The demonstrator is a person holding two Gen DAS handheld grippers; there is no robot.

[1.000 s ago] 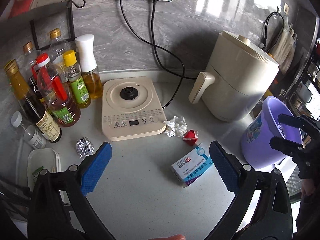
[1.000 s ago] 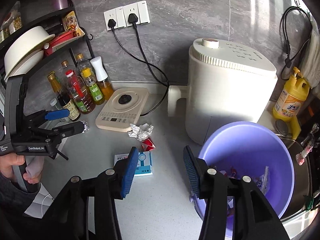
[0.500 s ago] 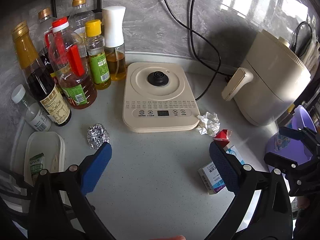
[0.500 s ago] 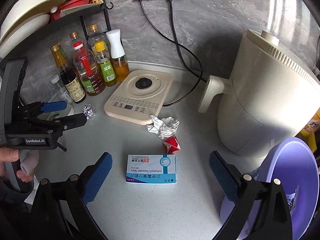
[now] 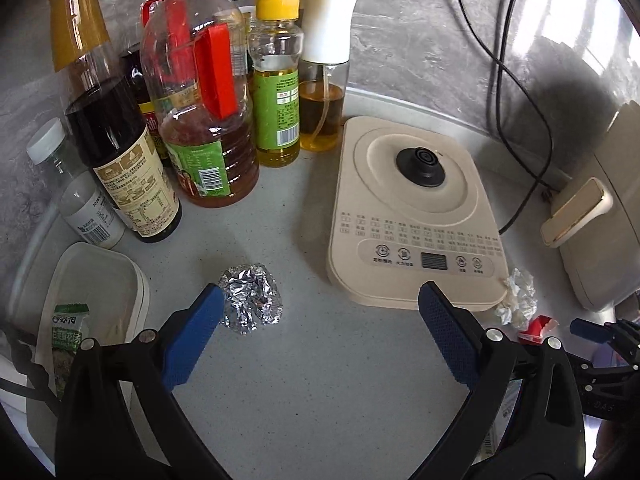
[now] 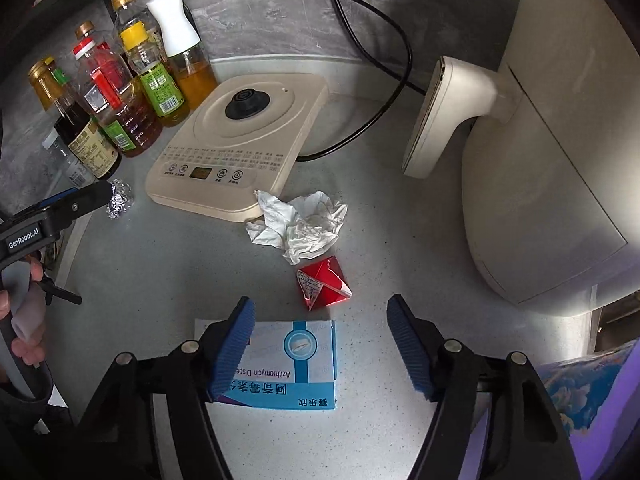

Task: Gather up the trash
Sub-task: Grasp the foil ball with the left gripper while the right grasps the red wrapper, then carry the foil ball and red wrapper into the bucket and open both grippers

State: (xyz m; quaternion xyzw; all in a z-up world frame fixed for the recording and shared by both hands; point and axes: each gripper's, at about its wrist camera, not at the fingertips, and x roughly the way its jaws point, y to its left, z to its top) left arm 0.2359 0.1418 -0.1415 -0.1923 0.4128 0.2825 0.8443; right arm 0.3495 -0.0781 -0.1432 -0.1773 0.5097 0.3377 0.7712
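My left gripper [image 5: 320, 312] is open and low over the counter; a crumpled foil ball [image 5: 252, 298] lies just beside its left pad [image 5: 192, 336]. My right gripper [image 6: 320, 344] is open above a blue and white medicine box [image 6: 288, 364], whose left part sits under the left finger [image 6: 234, 346]. A red folded wrapper [image 6: 323, 283] and a crumpled white tissue [image 6: 300, 226] lie just beyond the box. The foil also shows in the right wrist view [image 6: 119, 199], next to the left gripper. The tissue [image 5: 518, 298] and wrapper [image 5: 538, 326] show at right in the left wrist view.
A beige kettle base [image 5: 416, 216] sits mid-counter. Several oil and sauce bottles [image 5: 208, 92] stand at the back left. A white tray [image 5: 92, 288] holds a green sachet. A cream air fryer [image 6: 552, 140] stands right; a purple bin's rim [image 6: 600, 400] is bottom right.
Both grippers have moved forward and down toward the counter. The left has closed in on the foil ball; the right has come over the medicine box, with the purple bin sliding out of view.
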